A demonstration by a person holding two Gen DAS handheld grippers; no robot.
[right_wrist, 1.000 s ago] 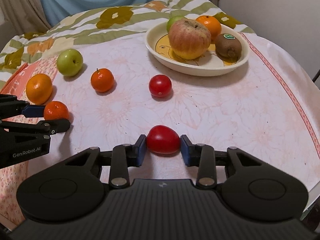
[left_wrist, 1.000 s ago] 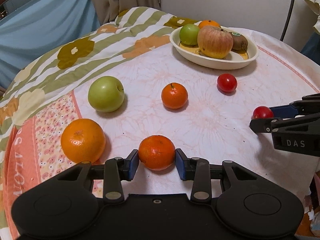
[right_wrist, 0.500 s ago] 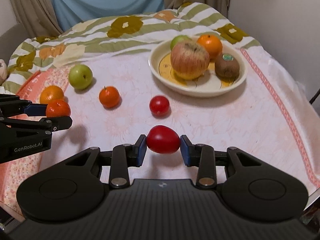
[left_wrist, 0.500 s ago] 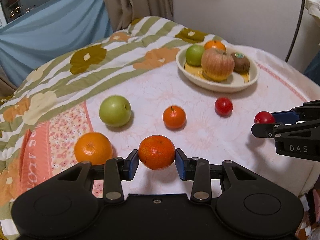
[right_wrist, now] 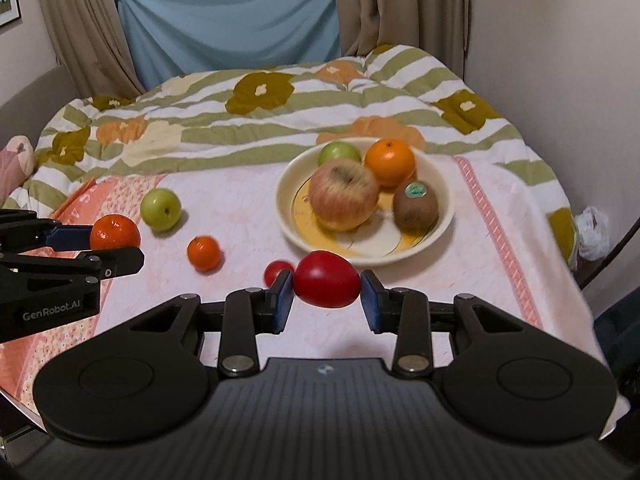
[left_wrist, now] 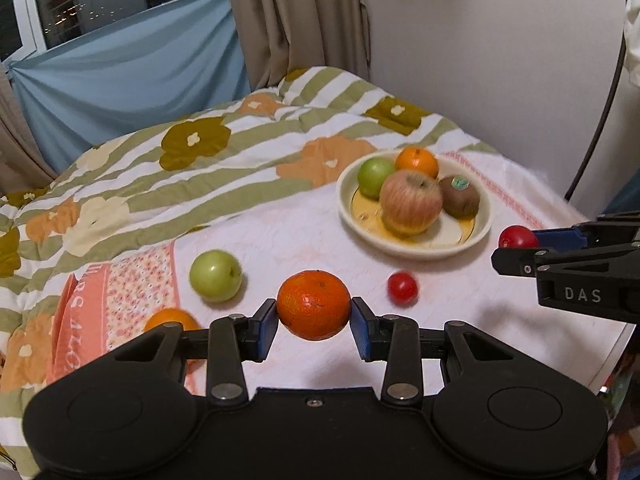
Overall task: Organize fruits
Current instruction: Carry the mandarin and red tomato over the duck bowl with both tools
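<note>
My left gripper (left_wrist: 314,322) is shut on a tangerine (left_wrist: 313,305) and holds it well above the table. My right gripper (right_wrist: 326,302) is shut on a red tomato (right_wrist: 327,284), also lifted; it shows at the right of the left wrist view (left_wrist: 516,254). A cream bowl (right_wrist: 434,232) at the back right holds a big apple (right_wrist: 343,195), an orange (right_wrist: 389,162), a kiwi (right_wrist: 416,206) and a green apple (right_wrist: 339,153). On the cloth lie a green apple (right_wrist: 161,209), a small tangerine (right_wrist: 204,253), a small tomato (right_wrist: 275,271) and an orange (left_wrist: 170,317).
The table wears a white and pink cloth (right_wrist: 500,256) over a striped floral cover (right_wrist: 260,120). A wall (right_wrist: 560,40) stands close on the right, curtains (right_wrist: 224,20) behind. The table's right edge drops off near a white bag (right_wrist: 592,232).
Both grippers have risen from the table with their fruit, the tangerine and the tomato lifted off the cloth. The views now look down from higher and farther back.
</note>
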